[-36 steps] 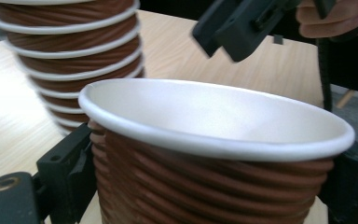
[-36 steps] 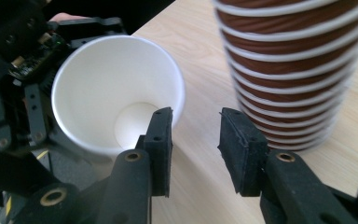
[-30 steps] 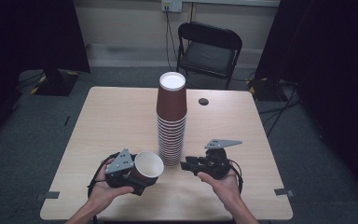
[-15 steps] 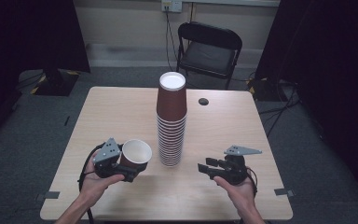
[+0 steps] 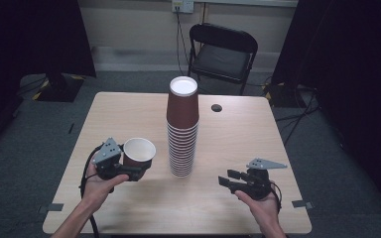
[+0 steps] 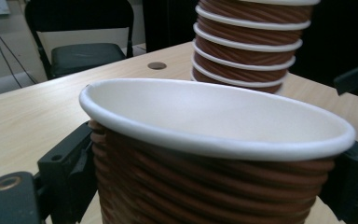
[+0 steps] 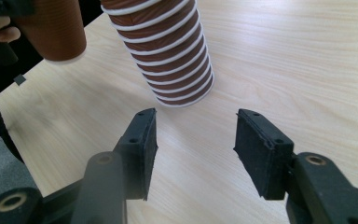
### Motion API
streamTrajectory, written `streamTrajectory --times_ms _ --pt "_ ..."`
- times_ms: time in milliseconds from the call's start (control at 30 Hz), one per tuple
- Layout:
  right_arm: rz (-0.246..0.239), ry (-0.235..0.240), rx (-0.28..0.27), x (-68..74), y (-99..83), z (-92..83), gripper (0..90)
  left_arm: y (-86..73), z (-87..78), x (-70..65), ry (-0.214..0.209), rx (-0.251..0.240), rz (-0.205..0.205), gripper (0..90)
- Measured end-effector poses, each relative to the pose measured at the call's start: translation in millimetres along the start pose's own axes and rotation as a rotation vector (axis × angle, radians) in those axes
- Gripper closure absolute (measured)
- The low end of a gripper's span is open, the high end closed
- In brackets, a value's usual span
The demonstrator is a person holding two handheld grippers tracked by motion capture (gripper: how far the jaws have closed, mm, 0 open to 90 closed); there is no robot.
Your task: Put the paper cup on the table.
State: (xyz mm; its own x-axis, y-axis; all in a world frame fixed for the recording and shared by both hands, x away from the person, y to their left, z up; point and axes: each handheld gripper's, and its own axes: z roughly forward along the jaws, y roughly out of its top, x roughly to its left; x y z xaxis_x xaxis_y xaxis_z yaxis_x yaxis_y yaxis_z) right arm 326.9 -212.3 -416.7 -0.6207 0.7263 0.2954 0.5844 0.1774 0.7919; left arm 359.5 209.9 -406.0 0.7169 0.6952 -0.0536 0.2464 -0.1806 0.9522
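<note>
A tall stack of ribbed brown paper cups (image 5: 182, 130) stands mouth up at the table's middle. My left gripper (image 5: 138, 167) is shut on a single brown cup (image 5: 139, 150) with a white inside, held upright just left of the stack; in the left gripper view the jaws clamp the cup's wall (image 6: 205, 177), with the stack (image 6: 251, 42) behind. My right gripper (image 5: 226, 179) hovers low to the right of the stack. Its jaws have just been opening, and in the right gripper view my right gripper (image 7: 193, 144) has nothing but bare wood between its jaws, which face the stack's base (image 7: 177, 79).
The light wooden table (image 5: 119, 109) has a small dark round disc (image 5: 216, 107) behind the stack. A black folding chair (image 5: 223, 52) stands beyond the far edge. Dark curtains hang at both sides, and cables run on the floor at the right.
The left gripper has carried the single cup leftward, away from the stack. The right gripper has drawn back to the right from the stack, and its jaws have spread wider.
</note>
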Motion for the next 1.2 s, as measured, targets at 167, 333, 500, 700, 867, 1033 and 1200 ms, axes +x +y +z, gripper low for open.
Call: streamTrajectory --times_ms 167,333,500,700,867,1033,1200 --pt "-0.001 -0.01 -0.003 -2.6 -1.3 1.8 47.7 7.5 4.4 11.4 0.045 -0.006 0.006 8.6" --pt "0.003 -0.031 -0.013 -6.1 -1.2 3.8 46.0 15.2 11.2 22.8 0.07 -0.009 -0.005 8.5" --pt "0.011 -0.035 -0.024 -10.1 -2.1 4.9 44.7 17.2 20.3 35.1 0.091 -0.018 -0.029 8.5" --pt "0.007 -0.032 -0.019 -10.0 -4.4 6.9 44.4 13.3 30.5 50.4 0.157 -0.057 -0.067 8.5" --pt "0.014 -0.029 -0.017 -12.2 -6.7 6.5 44.3 6.6 45.6 62.6 0.2 -0.048 -0.059 8.5" --pt "0.017 -0.027 -0.013 -14.4 -7.2 7.8 44.2 -2.3 62.3 75.9 0.203 -0.023 -0.104 8.5" --pt "0.007 -0.012 -0.012 -14.2 -5.8 9.2 44.6 -10.4 75.9 81.9 0.21 -0.004 -0.116 8.5"
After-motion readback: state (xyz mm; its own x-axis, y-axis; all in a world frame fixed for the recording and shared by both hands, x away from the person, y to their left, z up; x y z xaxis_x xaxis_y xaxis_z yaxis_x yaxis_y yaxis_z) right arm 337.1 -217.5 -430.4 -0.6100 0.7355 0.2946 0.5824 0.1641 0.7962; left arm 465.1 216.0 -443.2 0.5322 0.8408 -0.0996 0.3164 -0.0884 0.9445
